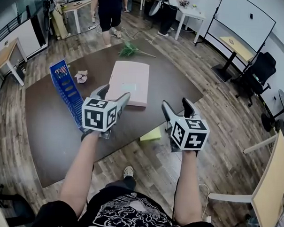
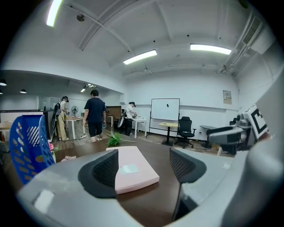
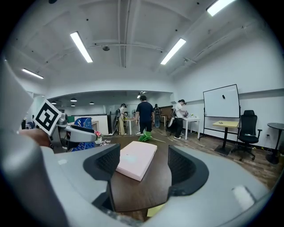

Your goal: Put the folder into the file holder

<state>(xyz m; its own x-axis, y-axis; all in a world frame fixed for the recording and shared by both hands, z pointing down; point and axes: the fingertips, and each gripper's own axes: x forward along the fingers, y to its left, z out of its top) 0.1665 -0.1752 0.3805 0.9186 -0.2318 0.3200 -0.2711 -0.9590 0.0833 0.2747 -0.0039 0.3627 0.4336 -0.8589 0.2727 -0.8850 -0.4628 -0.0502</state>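
Tagging pink folder [image 1: 129, 82] lying flat around the middle of dark brown table [image 1: 52, 130], long side running away from the person, small pale label on the cover. Judging it as thick and box-like: probably stiff enough for lifting by one edge without sagging, fairly light unless filled, smooth-looking cover likely slipping under a weak pinch. Favouring the near short edge or a near corner as the hold, pinching across the thickness and skipping the flat top as offering nothing to grab. Probably needing to tip it up on edge before sliding it into a slot.

Marking left gripper [image 1: 114, 93] as spread wide with nothing between the pads, hovering just short of the folder's near left corner without touching. Seeing the folder ahead through the gap in the left gripper view, sitting a little toward the left jaw. Marking right gripper [image 1: 176, 105] as likewise gaping and empty, hanging by the table's near rim, off to the right of the folder's near edge, with the folder ahead and to its left, apart.

Noting blue mesh file holder [image 1: 65, 88] standing just left of the left gripper, beside the folder with bare table between. Also noting yellow note [image 1: 152, 133] by the table's near edge, not telling whether on the table or below it, and green sprig [image 1: 130, 50] beyond the folder's far end.
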